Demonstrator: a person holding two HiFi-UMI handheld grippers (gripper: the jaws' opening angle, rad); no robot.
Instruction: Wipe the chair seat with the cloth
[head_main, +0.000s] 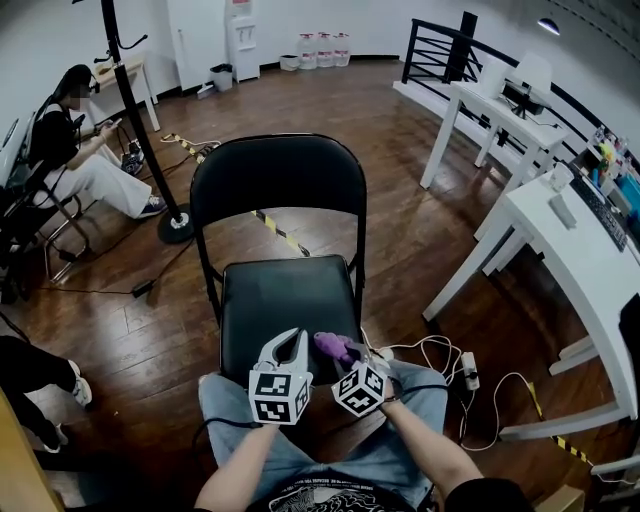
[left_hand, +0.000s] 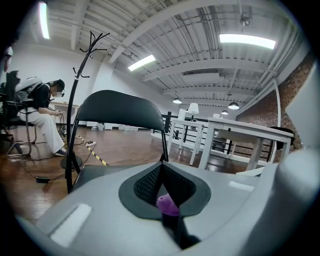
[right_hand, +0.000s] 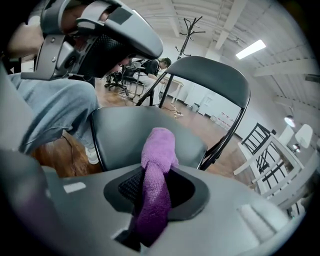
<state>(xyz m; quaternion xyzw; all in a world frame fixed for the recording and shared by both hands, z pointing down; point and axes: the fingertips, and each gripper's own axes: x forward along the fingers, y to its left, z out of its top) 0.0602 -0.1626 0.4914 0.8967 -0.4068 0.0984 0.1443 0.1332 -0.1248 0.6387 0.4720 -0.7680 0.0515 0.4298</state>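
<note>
Two white tables (head_main: 560, 235) stood at the right side of a room with a dark, glossy wooden floor (head_main: 400, 170). A black coat stand (head_main: 140, 120) rose at the left, close to a seated person (head_main: 80, 160), and a dark railing (head_main: 440, 50) ran along the far right. Near the far wall were some large water bottles (head_main: 322, 48) and a small bin (head_main: 221, 77); its contents could not be made out. A black folding chair (head_main: 278, 180) with a thin metal frame and a rounded, smooth back stood in the middle, and its chair seat (head_main: 285, 300) was padded, dark and slightly shiny. A white power strip (head_main: 468, 370) with loose cables lay on the floor to the right of the chair. The purple cloth (head_main: 333, 345), soft and fuzzy, was rolled into a thick strip above the front edge of the seat; the right gripper (head_main: 352, 350) pinched it between its mesh pads, and the free end stuck out beyond the tips. The left gripper (head_main: 296, 336) was just beside it, with its jaws pressed together at the tips. Its own view showed a small purple lump low between the pads, but whether it was gripped could not be told.
</note>
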